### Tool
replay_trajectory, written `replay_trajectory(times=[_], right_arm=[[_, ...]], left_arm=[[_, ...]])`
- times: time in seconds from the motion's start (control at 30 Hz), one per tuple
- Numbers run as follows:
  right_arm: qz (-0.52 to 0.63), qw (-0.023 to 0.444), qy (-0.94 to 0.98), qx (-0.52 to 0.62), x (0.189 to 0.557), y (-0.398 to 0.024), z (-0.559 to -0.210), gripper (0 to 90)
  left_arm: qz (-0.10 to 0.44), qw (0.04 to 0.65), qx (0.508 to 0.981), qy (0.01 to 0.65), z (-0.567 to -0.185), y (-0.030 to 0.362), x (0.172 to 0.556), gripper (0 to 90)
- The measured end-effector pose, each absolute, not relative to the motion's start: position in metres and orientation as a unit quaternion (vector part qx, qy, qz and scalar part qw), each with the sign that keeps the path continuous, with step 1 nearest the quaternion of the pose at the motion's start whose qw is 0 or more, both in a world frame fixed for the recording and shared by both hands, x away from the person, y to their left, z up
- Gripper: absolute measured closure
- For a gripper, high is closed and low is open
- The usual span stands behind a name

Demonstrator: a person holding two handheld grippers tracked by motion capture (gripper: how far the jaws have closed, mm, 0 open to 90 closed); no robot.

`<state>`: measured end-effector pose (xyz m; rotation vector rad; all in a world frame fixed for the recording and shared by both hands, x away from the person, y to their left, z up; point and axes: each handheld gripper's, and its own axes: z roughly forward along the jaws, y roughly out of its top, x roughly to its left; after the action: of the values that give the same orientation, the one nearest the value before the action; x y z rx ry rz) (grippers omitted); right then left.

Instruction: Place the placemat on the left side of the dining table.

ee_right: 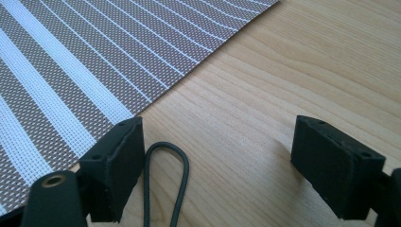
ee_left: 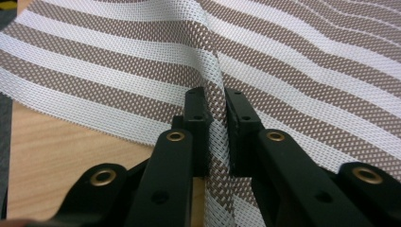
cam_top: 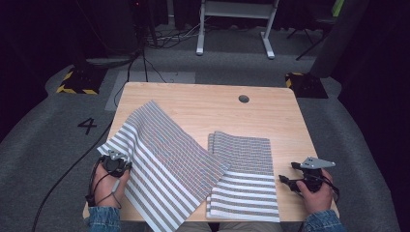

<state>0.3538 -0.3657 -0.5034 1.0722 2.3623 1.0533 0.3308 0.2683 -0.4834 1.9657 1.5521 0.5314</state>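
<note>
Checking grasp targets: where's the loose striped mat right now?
In the high view the loose striped mat lies slanted across the table's left half, overlapping the stacked mats, its left edge pinched by the left gripper.

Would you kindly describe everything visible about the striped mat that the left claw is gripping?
The brown-and-white striped woven mesh placemat is a thin, flexible rectangle with wide white bands at one end and fine lines at the other. It lies skewed on the left of the light wooden table, its near corner hanging past the table's front edge. Its left edge is lifted and pinched between the jaws of the left claw. Its right corner overlaps a second matching striped placemat lying flat.
</note>
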Motion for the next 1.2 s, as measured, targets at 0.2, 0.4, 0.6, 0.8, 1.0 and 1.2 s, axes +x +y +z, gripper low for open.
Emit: replay_trajectory(times=[0.2,0.4,0.6,0.8,1.0,1.2], right_arm=[[0.371,0.170,0.831,0.377,0.354,-0.366,-0.503,18.6],[0.371,0.170,0.831,0.377,0.354,-0.366,-0.503,18.6],[0.371,0.171,0.831,0.378,0.354,-0.366,-0.504,18.6],[0.370,0.171,0.832,0.377,0.354,-0.366,-0.504,18.5],[0.370,0.171,0.831,0.377,0.354,-0.366,-0.504,18.6],[0.371,0.170,0.831,0.377,0.354,-0.366,-0.504,18.6]], left_arm=[[0.251,0.336,0.741,0.524,-0.457,0.259,0.329,85.1],[0.295,0.380,0.741,0.469,-0.429,0.258,0.328,85.3],[0.336,0.415,0.728,0.430,-0.414,0.251,0.341,85.8],[0.359,0.441,0.712,0.412,-0.420,0.238,0.372,77.8],[0.366,0.454,0.688,0.431,-0.436,0.227,0.396,34.6],[0.325,0.442,0.700,0.456,-0.439,0.232,0.384,35.2]])
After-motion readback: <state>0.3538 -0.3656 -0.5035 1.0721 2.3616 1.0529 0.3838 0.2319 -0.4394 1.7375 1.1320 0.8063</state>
